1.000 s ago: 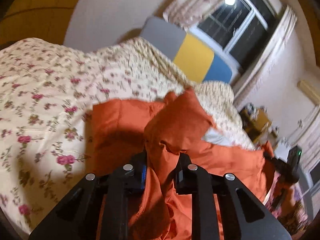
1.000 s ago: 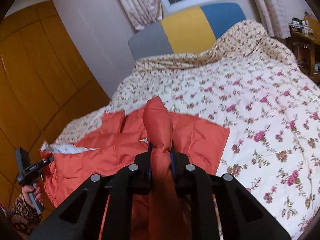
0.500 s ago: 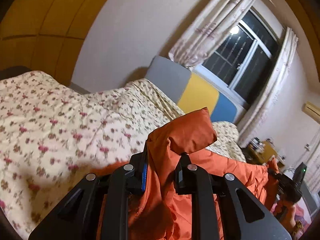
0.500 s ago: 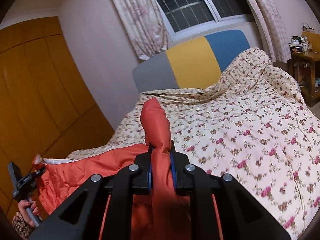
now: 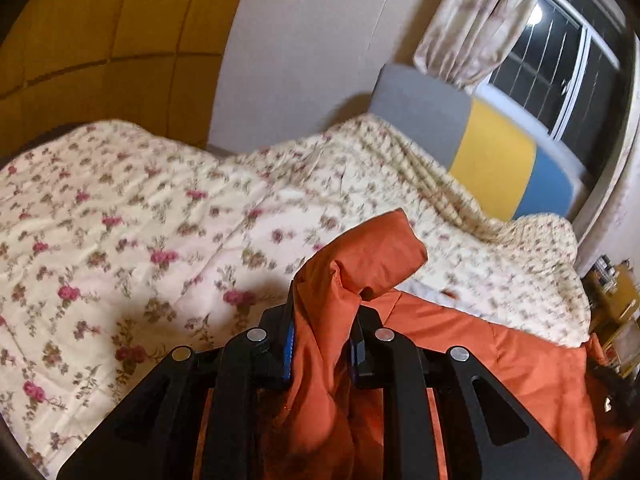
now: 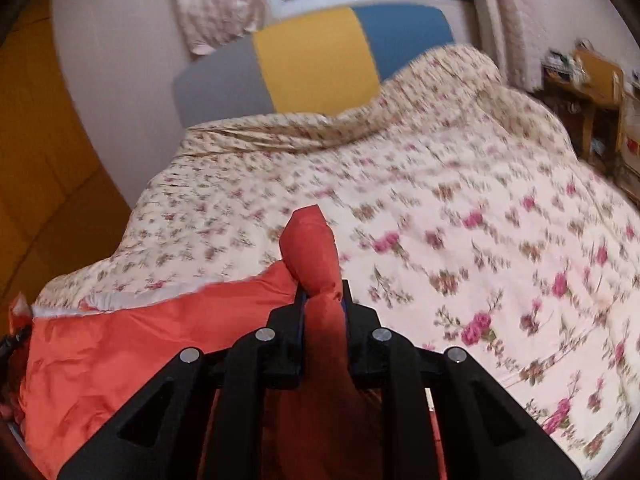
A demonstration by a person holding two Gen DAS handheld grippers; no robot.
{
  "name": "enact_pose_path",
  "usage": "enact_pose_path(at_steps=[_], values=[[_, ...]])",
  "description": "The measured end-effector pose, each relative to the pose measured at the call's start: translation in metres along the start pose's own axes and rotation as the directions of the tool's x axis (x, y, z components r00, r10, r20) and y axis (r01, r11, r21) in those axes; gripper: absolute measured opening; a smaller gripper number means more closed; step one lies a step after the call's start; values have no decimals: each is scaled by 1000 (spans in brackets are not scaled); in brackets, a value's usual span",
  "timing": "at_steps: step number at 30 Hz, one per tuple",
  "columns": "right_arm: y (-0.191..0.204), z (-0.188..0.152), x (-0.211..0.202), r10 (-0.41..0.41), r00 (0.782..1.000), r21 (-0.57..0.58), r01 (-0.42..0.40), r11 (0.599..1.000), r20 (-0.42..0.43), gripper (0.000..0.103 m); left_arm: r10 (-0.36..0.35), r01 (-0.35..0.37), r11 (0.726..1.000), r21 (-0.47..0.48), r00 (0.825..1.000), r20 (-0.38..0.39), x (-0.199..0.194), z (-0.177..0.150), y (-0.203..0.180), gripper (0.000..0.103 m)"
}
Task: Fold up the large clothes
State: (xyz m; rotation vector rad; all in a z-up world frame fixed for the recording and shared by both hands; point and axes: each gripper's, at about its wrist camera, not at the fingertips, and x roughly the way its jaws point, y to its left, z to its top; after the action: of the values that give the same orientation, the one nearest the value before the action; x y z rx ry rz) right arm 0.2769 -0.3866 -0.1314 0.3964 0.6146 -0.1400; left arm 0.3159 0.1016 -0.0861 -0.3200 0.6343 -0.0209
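Floral quilt (image 5: 120, 216) covers the bed, with a grey, yellow and blue headboard (image 5: 480, 148) at the far end under a curtained window and a yellow wardrobe on the far left.

In the left wrist view the left gripper (image 5: 322, 340) is clamped on a bunched corner of the orange garment (image 5: 500, 356); a flap of cloth stands up beyond the pads, and the rest spreads to the right over the near part of the bed. In the right wrist view the right gripper (image 6: 323, 322) pinches another bunched corner of the garment (image 6: 140, 344), whose body trails to the left. Its jaws have just eased open a little, yet the cloth is between them and looks gripped.

The step in hand looks like carrying the two held corners over the bed to lay the garment flat or make a fold. To do it well, both grippers should travel together and level, keeping the edge between them taut, so that it lands straight. They should lower onto the quilt before letting go, and the right grip should not loosen early.
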Motion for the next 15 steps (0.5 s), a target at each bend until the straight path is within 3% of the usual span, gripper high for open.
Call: enact_pose_path(at_steps=[4, 11, 15], values=[[-10, -7, 21, -8, 999, 25, 9, 1000, -48, 19, 0, 0, 1000, -7, 999, -45, 24, -13, 8, 21], [-8, -17, 54, -104, 988, 6, 105, 994, -117, 24, 16, -16, 1000, 0, 991, -133, 55, -23, 6, 29], [-13, -18, 66, -103, 982, 21, 108, 994, -155, 25, 8, -11, 1000, -18, 985, -175, 66, -24, 9, 33]])
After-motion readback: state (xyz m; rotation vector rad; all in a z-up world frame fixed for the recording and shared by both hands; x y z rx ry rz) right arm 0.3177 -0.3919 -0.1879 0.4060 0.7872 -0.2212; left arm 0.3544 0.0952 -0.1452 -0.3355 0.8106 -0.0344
